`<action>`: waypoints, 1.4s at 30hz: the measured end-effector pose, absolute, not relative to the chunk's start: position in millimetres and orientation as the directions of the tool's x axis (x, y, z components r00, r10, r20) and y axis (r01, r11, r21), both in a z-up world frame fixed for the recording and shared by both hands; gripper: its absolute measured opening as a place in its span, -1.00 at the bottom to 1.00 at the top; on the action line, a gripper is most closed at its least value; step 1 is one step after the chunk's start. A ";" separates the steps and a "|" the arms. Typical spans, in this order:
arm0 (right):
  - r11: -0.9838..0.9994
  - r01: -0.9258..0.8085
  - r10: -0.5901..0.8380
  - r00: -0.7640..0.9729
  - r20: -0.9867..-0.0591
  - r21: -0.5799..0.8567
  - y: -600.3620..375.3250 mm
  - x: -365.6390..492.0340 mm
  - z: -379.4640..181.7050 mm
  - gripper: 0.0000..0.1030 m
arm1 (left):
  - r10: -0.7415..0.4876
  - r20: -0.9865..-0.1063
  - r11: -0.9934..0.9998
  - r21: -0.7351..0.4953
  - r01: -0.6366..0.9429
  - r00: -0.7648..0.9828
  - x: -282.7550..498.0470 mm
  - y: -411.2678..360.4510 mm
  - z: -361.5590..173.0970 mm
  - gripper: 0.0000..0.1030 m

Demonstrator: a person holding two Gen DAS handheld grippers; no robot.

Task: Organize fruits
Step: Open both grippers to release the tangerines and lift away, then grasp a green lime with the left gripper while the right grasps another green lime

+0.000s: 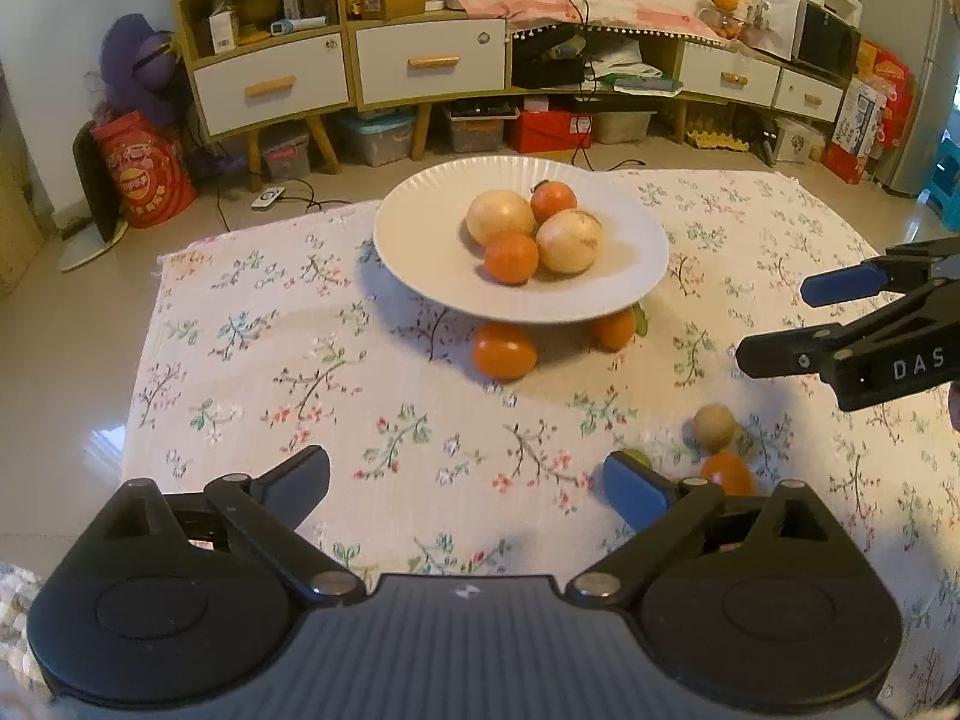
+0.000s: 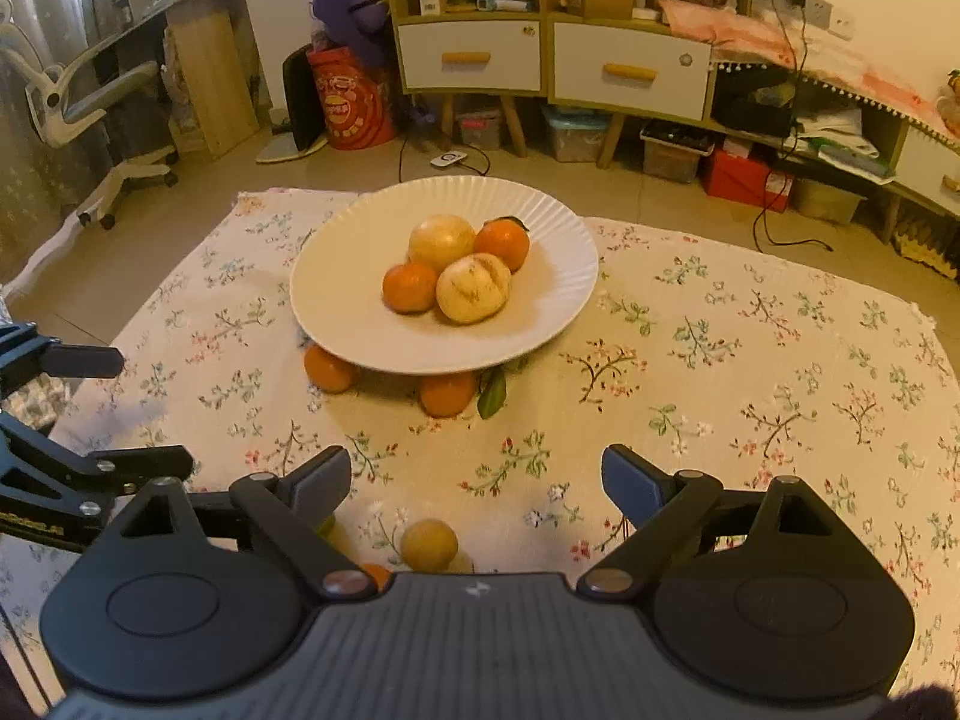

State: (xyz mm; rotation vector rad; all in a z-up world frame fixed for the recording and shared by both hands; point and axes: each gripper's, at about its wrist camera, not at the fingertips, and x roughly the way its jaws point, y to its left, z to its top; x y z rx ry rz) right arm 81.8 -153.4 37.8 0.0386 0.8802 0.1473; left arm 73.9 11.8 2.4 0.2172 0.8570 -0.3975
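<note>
Resting on the plate [image 1: 420,252]: four fruits [image 1: 510,257]. Both grippers, left [image 1: 468,489] and right [image 2: 477,483], gape wide, holding nothing.

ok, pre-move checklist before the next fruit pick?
1. Left gripper open and empty: ok.
2. Right gripper open and empty: ok.
3. Plate has spare room beside its four fruits: ok.
4. Loose fruit left on the tablecloth: not ok. Two oranges sit at the plate's near edge, plus a small tan fruit near the grippers.
5. Tan fruit clear for a grasp: cannot tell, another orange sits right beside it, part hidden.
6. Grippers apart from each other: ok.
</note>
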 end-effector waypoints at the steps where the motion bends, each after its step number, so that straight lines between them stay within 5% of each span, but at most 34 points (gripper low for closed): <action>1: 0.989 -0.114 0.144 0.625 -0.767 0.093 -152.2 80.0 36.0 0.74 | -0.252 -0.772 0.906 0.024 0.423 0.584 73.0 13.2 1.6 0.64; 28: 0.935 -0.352 0.264 0.592 -0.762 0.050 -94.8 61.3 7.2 0.77 | -0.274 -0.836 0.876 -0.012 0.482 0.476 18.4 33.5 -33.8 0.64; 34: 0.924 -0.378 0.273 0.567 -0.777 0.050 -84.4 64.4 1.9 0.70 | -0.304 -0.841 0.866 -0.048 0.498 0.447 17.6 31.1 -33.0 0.33; 42: 0.919 -0.391 0.283 0.546 -0.789 0.059 -79.2 68.9 -0.3 0.36 | -0.332 -0.840 0.860 -0.083 0.504 0.428 18.2 30.2 -31.1 -0.06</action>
